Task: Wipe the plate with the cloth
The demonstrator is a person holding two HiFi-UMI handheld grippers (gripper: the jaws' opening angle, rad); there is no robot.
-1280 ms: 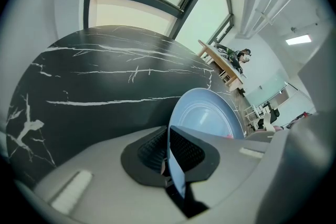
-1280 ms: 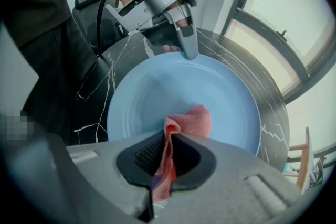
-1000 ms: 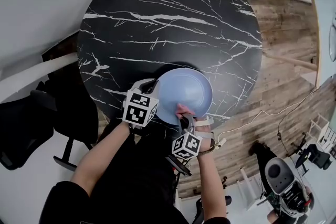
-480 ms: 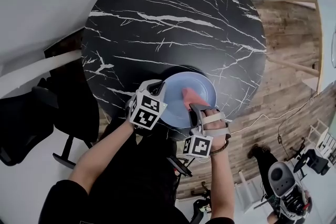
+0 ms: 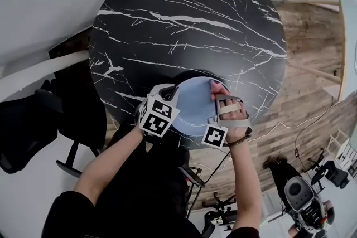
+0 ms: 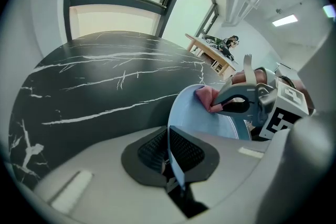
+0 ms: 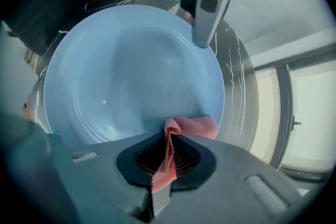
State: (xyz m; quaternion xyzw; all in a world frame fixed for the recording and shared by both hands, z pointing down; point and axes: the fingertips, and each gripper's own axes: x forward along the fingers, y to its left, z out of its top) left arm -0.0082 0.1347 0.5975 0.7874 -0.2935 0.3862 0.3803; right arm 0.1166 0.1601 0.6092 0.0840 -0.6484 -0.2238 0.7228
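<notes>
Below, a black marble table (image 5: pixel 184 25) stands on a plank floor (image 5: pixel 312 58); at its near edge, the left gripper (image 6: pixel 171 153) clamps the pale-blue plate (image 7: pixel 131 71), and the right gripper (image 7: pixel 165 159) pinches the pink cloth (image 7: pixel 193 126).

soft daylight from the window (image 6: pixel 113 16), plus a ceiling light (image 6: pixel 285 20); strong fisheye bending and dark corners; close foreground soft.

Black stone-look worktop (image 5: pixel 189 19), white-veined, with a soft sheen. The plate (image 7: pixel 131 71) reads smooth and pale blue, glazed-looking, catching small highlights. The cloth (image 7: pixel 191 126) is pink woven fabric, soft, matt and creased. Both the left tool (image 6: pixel 170 152) and the right tool (image 7: pixel 167 157) show matt grey plastic shells with black ribbed pads (image 7: pixel 186 157) that look rubbery. The floor (image 5: pixel 312 36) is grainy wood planking.
</notes>
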